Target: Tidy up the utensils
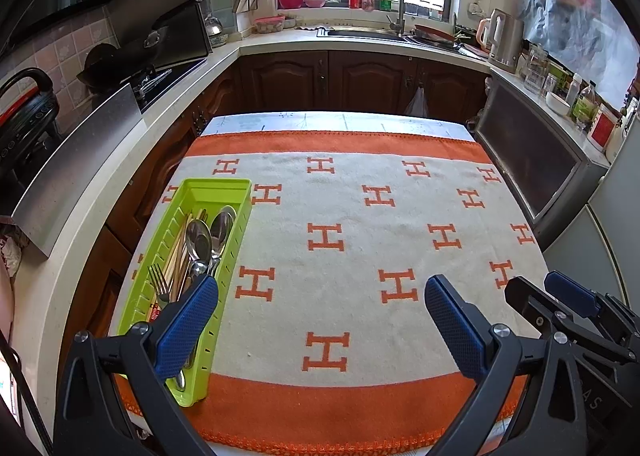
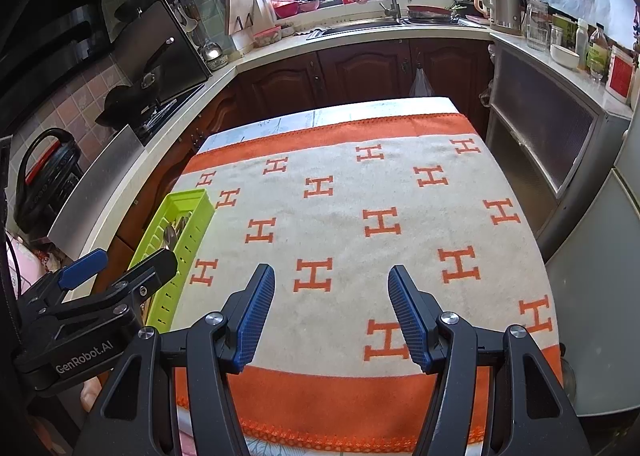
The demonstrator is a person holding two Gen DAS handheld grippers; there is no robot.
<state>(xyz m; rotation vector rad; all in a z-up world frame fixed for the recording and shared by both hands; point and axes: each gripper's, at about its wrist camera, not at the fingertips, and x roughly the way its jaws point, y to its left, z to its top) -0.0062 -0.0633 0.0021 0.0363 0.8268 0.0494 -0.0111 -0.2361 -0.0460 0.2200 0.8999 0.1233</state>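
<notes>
1. The left black two-finger gripper with blue ribbed pads [image 1: 322, 322] is being held low over the near edge of the table, its jaws spread wide and nothing carried between them.
2. The right black two-finger gripper with blue ribbed pads [image 2: 331, 318] is likewise being held with jaws apart and nothing between them, just beside the left one.
3. The utensils, namely steel spoons [image 1: 208, 236], a steel fork [image 1: 159, 282] and pale wooden chopsticks [image 1: 180, 252], are being kept together in the long lime-green slotted plastic tray [image 1: 236, 234], which is standing at the left edge of the orange-and-cream towel patterned with H letters [image 1: 360, 256].
4. No loose utensil is being shown on the towel; the sorting is judged complete or nearly so, and both grippers appear to be held clear for that reason.
5. The near end of the tray and the utensil handles are being hidden by the left finger pad [image 1: 186, 326]. The exact count of pieces cannot be told. In the right wrist view, the tray contents are being largely masked by the left gripper.
</notes>
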